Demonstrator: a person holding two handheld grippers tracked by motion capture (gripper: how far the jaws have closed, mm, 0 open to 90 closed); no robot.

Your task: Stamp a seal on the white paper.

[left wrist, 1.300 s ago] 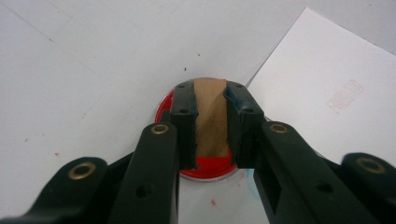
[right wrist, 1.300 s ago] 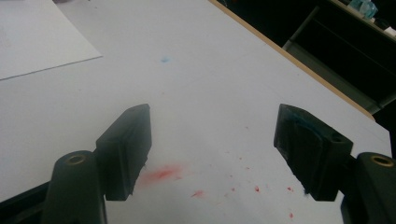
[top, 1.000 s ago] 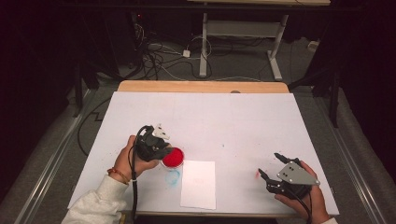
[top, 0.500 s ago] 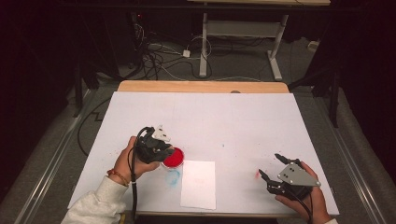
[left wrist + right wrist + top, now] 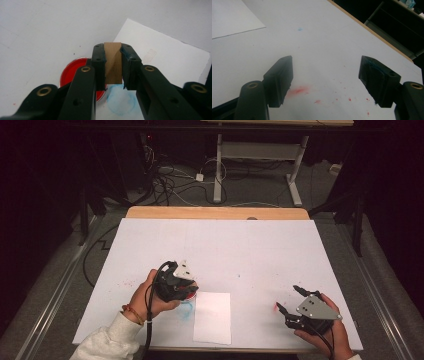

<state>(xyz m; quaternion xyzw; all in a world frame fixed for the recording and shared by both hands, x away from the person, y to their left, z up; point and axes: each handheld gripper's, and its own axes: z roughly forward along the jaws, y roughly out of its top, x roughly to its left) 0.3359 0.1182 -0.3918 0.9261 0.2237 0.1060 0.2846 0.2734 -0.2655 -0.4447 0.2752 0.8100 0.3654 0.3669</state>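
Both tools barely shifted, left tool (image 5: 113, 62) still gripping block (image 5: 113, 62)

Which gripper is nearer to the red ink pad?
Left. The left gripper, shut on a wooden block, hangs right over the red ink pad. The right gripper sits open far across the table, past the paper sheet.

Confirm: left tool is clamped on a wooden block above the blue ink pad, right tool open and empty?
Almost. The ink pad under the left tool is red, not blue, as the left gripper view shows. The wooden block is clamped, and the right tool is open and empty.
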